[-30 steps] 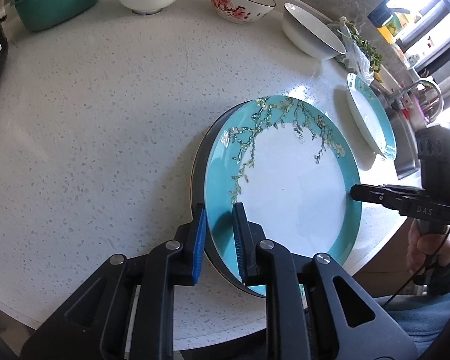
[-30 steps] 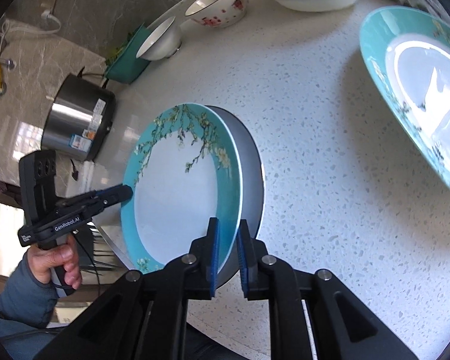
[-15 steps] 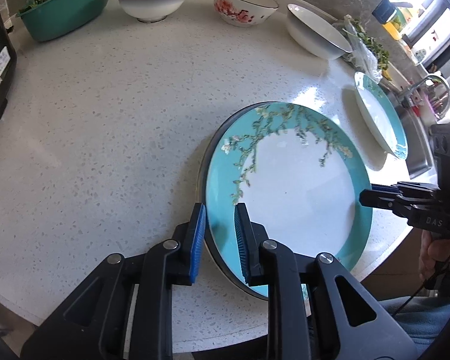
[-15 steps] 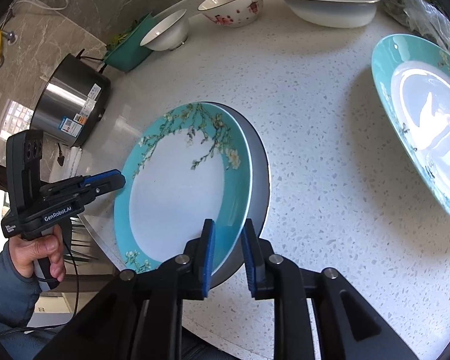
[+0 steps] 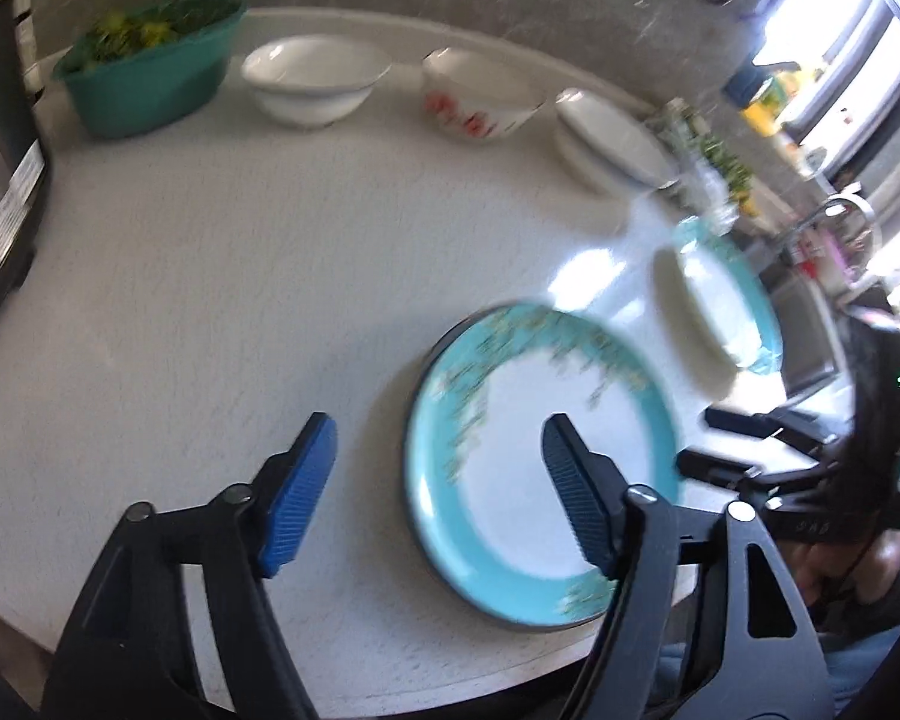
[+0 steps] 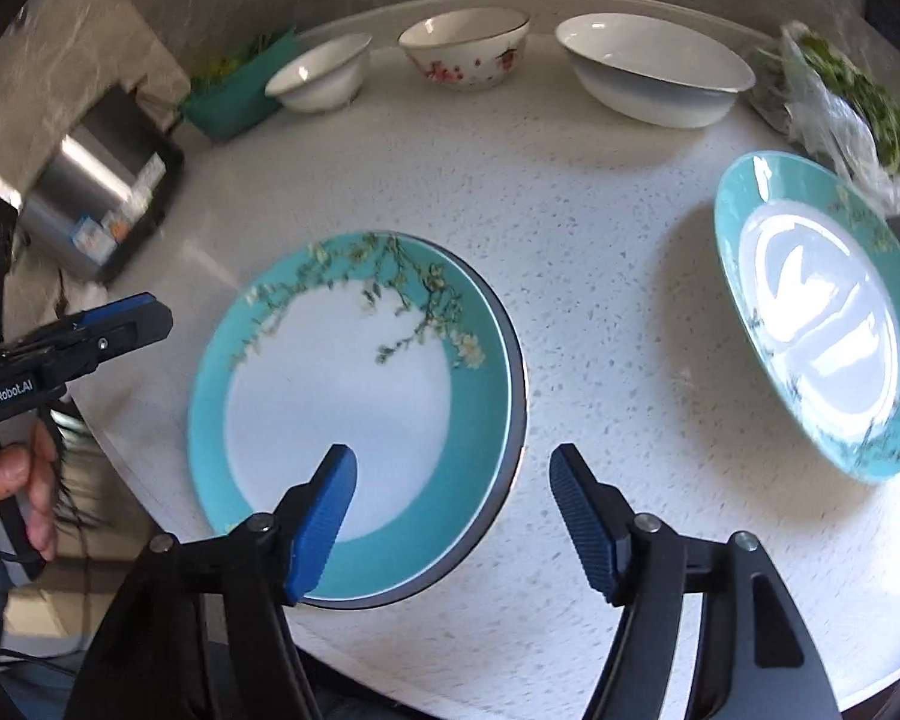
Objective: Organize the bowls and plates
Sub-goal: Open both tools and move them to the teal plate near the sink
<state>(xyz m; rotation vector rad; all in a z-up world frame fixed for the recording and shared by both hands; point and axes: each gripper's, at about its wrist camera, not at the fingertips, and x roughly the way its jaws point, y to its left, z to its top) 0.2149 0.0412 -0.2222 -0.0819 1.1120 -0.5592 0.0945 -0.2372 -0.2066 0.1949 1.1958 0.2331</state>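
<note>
A teal flowered plate [image 6: 354,414] lies on top of a dark-rimmed plate [image 6: 513,420] on the white counter; it also shows in the left wrist view [image 5: 534,468]. My left gripper [image 5: 438,456] is open and empty, above the plate's left edge. My right gripper [image 6: 450,486] is open and empty, above the plate's near right edge. A second teal plate [image 6: 822,312] lies to the right. Three bowls stand at the back: a small white bowl [image 6: 321,75], a flowered bowl [image 6: 465,48] and a wide white bowl [image 6: 654,69].
A teal basin of greens [image 5: 150,72] stands at the back left beside a steel pot [image 6: 96,198]. A bag of greens [image 6: 840,96] lies at the back right. The counter's rounded front edge [image 5: 390,678] is close below the plates.
Both grippers let go of the teal plate, opened wide and drew back. The plate now lies flat on the dark-rimmed plate.
</note>
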